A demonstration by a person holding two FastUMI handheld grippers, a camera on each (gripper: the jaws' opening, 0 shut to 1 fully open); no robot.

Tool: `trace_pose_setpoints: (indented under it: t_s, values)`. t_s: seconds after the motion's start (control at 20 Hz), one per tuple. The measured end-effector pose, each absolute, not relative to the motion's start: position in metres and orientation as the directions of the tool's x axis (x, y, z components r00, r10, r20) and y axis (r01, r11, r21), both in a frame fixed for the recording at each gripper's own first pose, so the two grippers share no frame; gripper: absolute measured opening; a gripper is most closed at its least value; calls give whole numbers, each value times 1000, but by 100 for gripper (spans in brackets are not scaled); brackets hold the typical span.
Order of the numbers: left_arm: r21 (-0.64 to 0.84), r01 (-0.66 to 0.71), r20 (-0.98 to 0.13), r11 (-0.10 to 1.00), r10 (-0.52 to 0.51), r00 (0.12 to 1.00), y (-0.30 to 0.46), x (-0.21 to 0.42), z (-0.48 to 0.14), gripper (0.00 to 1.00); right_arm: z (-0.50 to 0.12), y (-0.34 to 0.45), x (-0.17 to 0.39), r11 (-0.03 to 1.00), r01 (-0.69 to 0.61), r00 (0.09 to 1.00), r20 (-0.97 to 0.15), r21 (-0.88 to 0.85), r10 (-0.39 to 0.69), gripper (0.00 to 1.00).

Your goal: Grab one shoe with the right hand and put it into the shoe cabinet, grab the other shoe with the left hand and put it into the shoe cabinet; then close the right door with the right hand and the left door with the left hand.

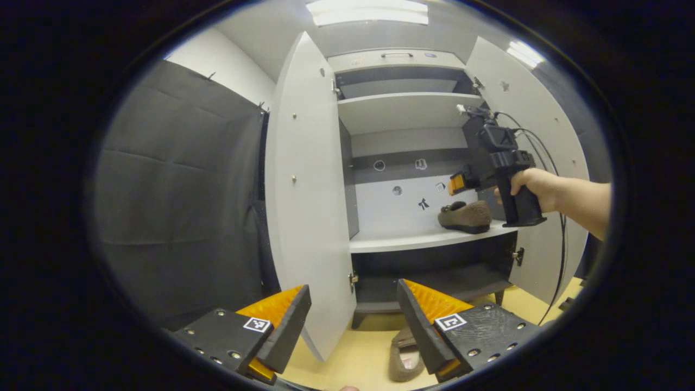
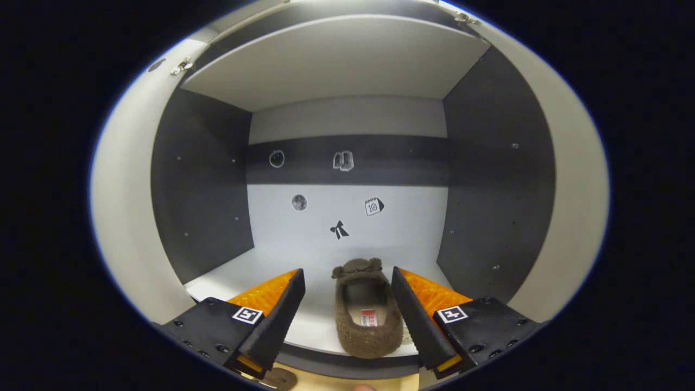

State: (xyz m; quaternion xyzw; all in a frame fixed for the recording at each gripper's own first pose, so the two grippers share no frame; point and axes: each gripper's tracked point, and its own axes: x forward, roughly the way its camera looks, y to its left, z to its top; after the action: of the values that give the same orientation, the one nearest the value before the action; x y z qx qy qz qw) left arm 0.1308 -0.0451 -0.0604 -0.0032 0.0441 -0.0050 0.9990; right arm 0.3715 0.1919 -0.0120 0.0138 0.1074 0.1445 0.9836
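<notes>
A brown fuzzy shoe (image 2: pixel 366 317) lies on the middle shelf (image 2: pixel 228 282) of the open white shoe cabinet, toe toward the back wall. My right gripper (image 2: pixel 347 272) is open, its fingers standing either side of the shoe without pressing it. In the left gripper view a hand holds that right gripper (image 1: pixel 457 183) just above the heel of the shelved shoe (image 1: pixel 466 216). The second brown shoe (image 1: pixel 406 355) lies on the yellow floor below the cabinet. My left gripper (image 1: pixel 353 288) hangs open above that shoe, nothing between its fingers.
Both cabinet doors stand wide open: the left door (image 1: pixel 304 190) juts toward me, and the right door (image 1: pixel 543 136) is behind the forearm. Upper shelf (image 1: pixel 404 108) and bottom shelf (image 1: pixel 434 282) are bare. A black cloth wall (image 1: pixel 179 206) is on the left. A cable (image 1: pixel 559 260) trails from the right gripper.
</notes>
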Motion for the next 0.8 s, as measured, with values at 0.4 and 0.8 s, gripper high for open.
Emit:
trace_pose_setpoints:
  t_s: [0.4,0.8]
  values:
    - [-50,125,-165,991,-131,978,-69,151,-104,93,9,163,290,954,-298,949,-98,15,298,100]
    - [-79,198,-341,977,-213,915,-85,165,-196,93,-15,141,225,958,-284,957,-76,-44,280,100]
